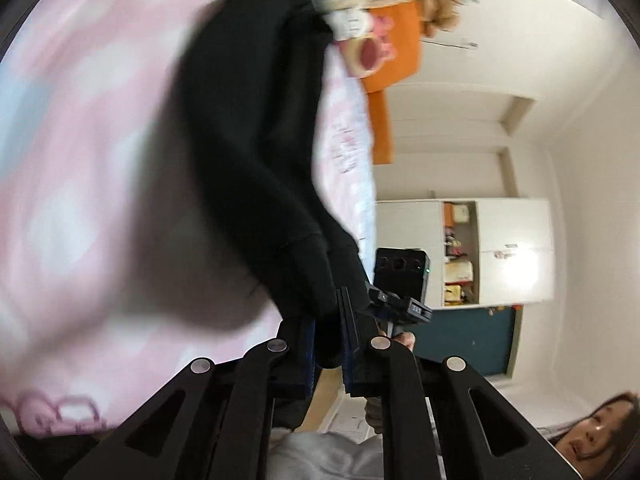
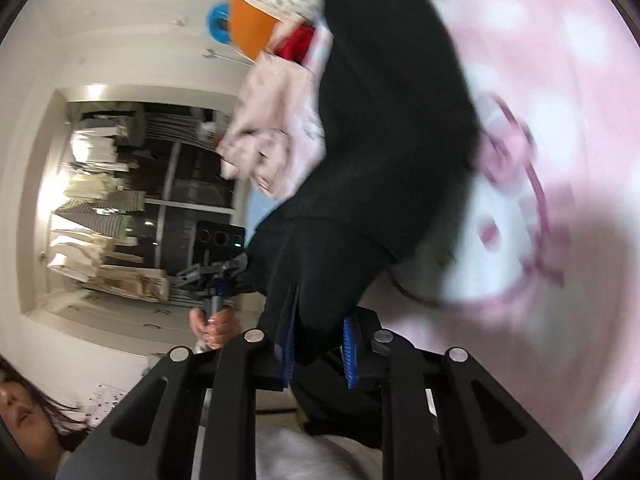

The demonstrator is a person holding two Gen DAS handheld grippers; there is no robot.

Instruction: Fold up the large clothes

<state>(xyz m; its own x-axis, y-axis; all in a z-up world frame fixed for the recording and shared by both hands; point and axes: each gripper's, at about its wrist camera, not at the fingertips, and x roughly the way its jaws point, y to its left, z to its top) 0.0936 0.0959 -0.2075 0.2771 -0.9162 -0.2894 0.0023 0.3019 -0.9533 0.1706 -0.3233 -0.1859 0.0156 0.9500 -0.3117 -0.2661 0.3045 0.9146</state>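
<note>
Between the blue pads of the left gripper a cuffed edge of the black sweatshirt is pinched tight, and the right gripper clamps another edge of it, so the garment hangs lifted between the 2 tools above the pink patterned bedspread. Since each grip takes only a small bunch of thick fabric, the cloth could slide out under its own weight. It could also drag against the pile of other clothes just beside it.

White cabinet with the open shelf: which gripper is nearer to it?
Right. The right gripper sits between the left wrist camera and the white cabinet; the left gripper, shut on the black garment, is behind it, farther away.
</note>
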